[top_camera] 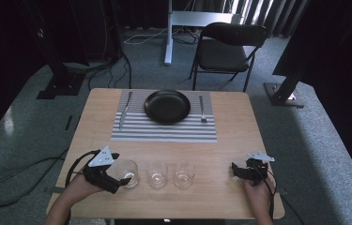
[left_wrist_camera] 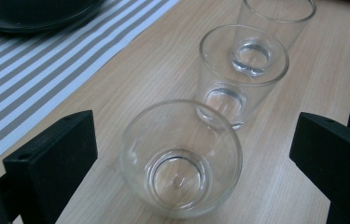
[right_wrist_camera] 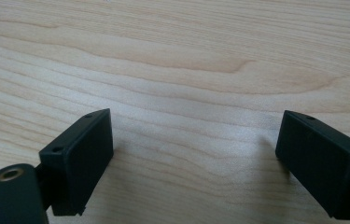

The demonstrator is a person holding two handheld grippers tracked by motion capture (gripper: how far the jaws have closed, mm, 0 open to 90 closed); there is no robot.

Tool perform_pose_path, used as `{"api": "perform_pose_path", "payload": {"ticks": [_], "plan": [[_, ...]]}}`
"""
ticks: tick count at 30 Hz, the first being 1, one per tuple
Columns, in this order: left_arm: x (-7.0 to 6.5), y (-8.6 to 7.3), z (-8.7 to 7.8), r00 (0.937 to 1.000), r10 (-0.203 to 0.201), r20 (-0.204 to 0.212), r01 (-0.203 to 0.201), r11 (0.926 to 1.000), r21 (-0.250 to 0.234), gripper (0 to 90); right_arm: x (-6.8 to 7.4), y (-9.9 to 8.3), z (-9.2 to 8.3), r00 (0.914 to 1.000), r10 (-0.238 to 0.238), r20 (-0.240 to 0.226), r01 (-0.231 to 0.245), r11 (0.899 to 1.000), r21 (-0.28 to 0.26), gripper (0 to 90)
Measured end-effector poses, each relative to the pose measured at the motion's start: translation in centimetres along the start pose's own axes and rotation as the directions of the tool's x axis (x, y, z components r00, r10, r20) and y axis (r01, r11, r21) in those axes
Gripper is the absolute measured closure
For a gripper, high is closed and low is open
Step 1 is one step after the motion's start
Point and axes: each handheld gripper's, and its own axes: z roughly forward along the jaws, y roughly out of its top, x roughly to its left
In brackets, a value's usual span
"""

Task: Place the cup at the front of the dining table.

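Observation:
Three clear glasses stand in a row near the table's front edge: the left glass (top_camera: 127,172), the middle glass (top_camera: 157,174) and the right glass (top_camera: 184,174). My left gripper (top_camera: 123,182) is open, its jaws on either side of the left glass (left_wrist_camera: 181,158) without touching it. In the left gripper view the middle glass (left_wrist_camera: 240,74) and the far glass (left_wrist_camera: 273,25) line up behind it. My right gripper (top_camera: 238,169) rests open at the front right, over bare wood (right_wrist_camera: 186,93), nothing between its jaws.
A striped placemat (top_camera: 164,132) at the far side carries a black plate (top_camera: 167,106), a knife (top_camera: 125,109) on its left and a fork (top_camera: 202,109) on its right. Beyond the table stand a black chair (top_camera: 227,47) and cables (top_camera: 19,173) on the carpet.

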Motion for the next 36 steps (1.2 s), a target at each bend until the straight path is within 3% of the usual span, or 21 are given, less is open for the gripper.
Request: {"api": "perform_pose_path", "payload": {"ticks": [19, 36], "plan": [[-1.0, 3.2, 3.1, 0.9957, 0.074, 0.055, -0.079, 0.9925, 0.092, 1.1, 0.0, 0.0, 0.0, 1.0000, 0.000, 0.000, 0.000, 1.000, 0.000, 10.6], [-2.4, 5.7, 6.1, 0.9849, 0.145, 0.094, -0.162, 0.9644, 0.209, 1.1, 0.0, 0.0, 0.0, 1.0000, 0.000, 0.000, 0.000, 1.000, 0.000, 10.6]]}}
